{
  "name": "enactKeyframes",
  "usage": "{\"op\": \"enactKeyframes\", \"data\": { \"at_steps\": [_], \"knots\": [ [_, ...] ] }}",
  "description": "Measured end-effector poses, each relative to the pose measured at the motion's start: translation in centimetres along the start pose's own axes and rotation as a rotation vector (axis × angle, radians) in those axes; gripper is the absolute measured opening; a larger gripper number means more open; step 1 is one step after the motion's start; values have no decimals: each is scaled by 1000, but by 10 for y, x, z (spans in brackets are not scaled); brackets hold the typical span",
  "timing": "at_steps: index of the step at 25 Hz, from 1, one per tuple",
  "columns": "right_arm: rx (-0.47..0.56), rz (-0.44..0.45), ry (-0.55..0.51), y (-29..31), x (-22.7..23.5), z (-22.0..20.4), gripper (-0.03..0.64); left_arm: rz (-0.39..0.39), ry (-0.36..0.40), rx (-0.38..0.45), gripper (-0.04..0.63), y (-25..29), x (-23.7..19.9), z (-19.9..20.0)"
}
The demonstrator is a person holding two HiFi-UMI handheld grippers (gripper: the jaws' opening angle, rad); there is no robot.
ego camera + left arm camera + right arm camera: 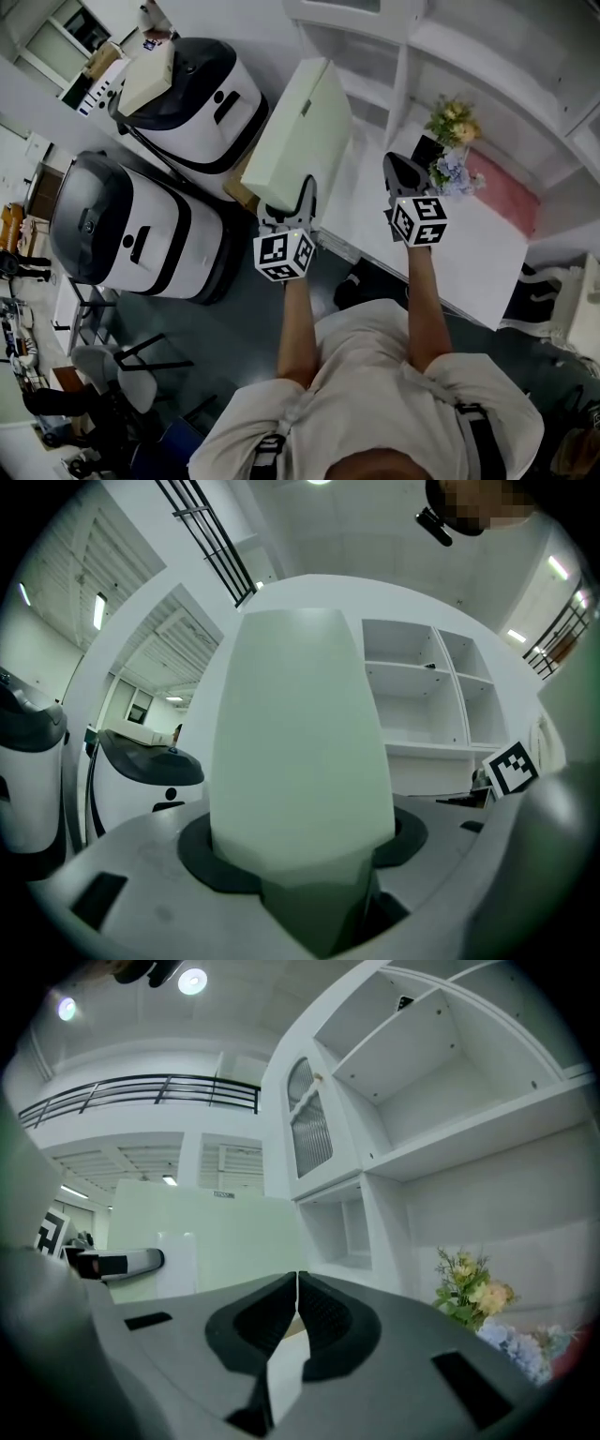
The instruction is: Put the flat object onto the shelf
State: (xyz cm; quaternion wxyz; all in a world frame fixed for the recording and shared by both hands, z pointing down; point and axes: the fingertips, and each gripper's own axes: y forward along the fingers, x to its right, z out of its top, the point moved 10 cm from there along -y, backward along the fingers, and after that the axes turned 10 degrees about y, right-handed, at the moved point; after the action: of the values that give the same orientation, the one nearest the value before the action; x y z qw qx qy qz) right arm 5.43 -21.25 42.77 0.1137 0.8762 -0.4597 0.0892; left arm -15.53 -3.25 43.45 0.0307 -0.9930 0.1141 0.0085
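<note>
White shelves point(441, 42) rise behind the pale surface point(478, 262). One flat panel point(300, 131) hangs in the air at the surface's left end, short of the shelves. The left gripper point(305, 192) fingers clamp only its near edge, so the long overhang could twist, slip or strike the shelves' frame. Right gripper point(405, 171) fingers are pressed together, empty. Two grippers, two white machines point(187, 94), one flower bunch point(450, 127).

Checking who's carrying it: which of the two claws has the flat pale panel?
The left claw: its jaws grip the lower edge of the pale green panel. The right claw has its jaws pressed together with nothing between them.
</note>
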Motion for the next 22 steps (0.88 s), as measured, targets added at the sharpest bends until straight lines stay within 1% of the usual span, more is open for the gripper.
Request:
{"op": "enactKeyframes", "data": {
  "at_steps": [4,8,11,14,22],
  "knots": [
    [11,-19,11,16,7,6,69,-23,-2,-17,275,21,-7,-2],
    [23,-36,26,30,13,7,69,-52,-13,-2,275,42,-13,0],
    [24,-51,25,38,16,6,69,-79,-52,19,275,58,-20,-1],
    [24,-63,12,45,20,9,69,-84,-101,25,275,73,-28,-6],
    [64,-135,37,55,50,21,69,-125,-146,22,275,110,-31,-8]
  ]
}}
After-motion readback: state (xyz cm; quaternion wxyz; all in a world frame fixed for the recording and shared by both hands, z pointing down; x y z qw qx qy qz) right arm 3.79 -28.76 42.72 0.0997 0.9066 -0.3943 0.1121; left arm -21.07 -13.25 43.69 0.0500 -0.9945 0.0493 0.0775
